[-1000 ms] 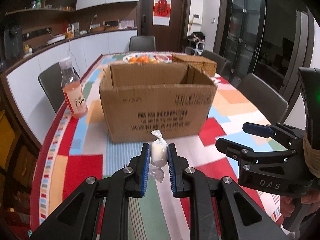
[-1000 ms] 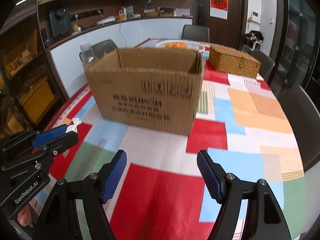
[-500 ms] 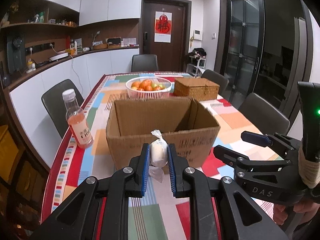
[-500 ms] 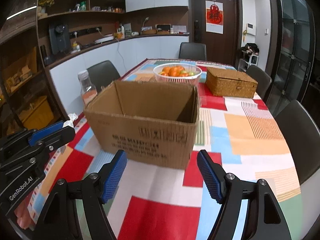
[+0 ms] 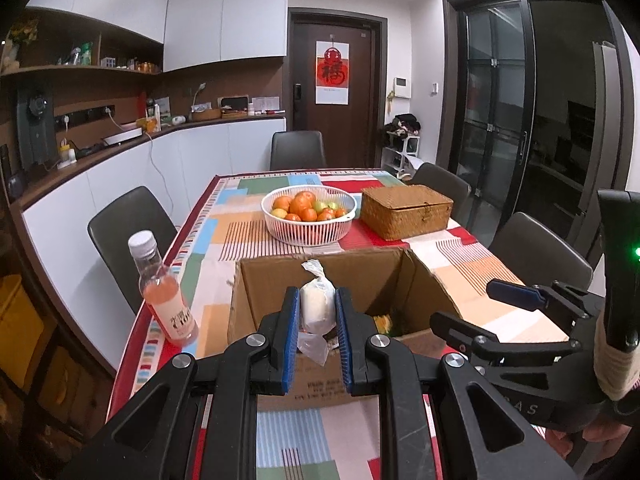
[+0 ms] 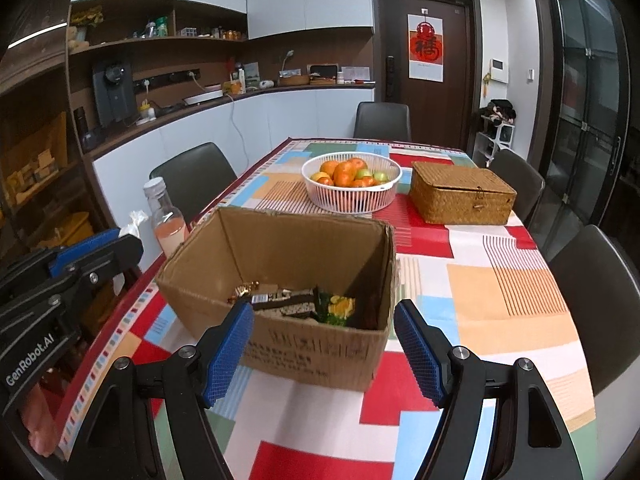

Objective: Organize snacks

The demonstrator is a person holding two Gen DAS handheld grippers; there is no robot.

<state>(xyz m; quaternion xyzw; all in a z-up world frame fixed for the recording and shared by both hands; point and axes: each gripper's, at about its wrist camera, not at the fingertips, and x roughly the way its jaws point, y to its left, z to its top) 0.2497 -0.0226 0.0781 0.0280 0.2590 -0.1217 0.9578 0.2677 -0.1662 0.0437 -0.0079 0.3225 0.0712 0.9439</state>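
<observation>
My left gripper (image 5: 317,312) is shut on a white snack in a clear twisted wrapper (image 5: 317,306), held up in front of the near wall of an open cardboard box (image 5: 320,280). The box (image 6: 312,344) holds several wrapped snacks (image 6: 292,304) at its bottom. My right gripper (image 6: 324,344) hangs open and empty before the box's near wall. In the left wrist view the right gripper (image 5: 516,304) shows at the right; the left gripper (image 6: 96,248) shows at the left edge of the right wrist view, the wrapper's tail (image 6: 134,220) sticking up from it.
A bottle of pink drink (image 5: 164,292) stands left of the box near the table's left edge. Behind the box are a white basket of oranges (image 5: 308,214) and a wicker box (image 5: 406,210). Dark chairs (image 6: 596,300) line the patchwork table (image 6: 500,288).
Both grippers have risen and tilted, so the box's inside now shows from above. The left gripper still holds the wrapped snack; the right stays open.
</observation>
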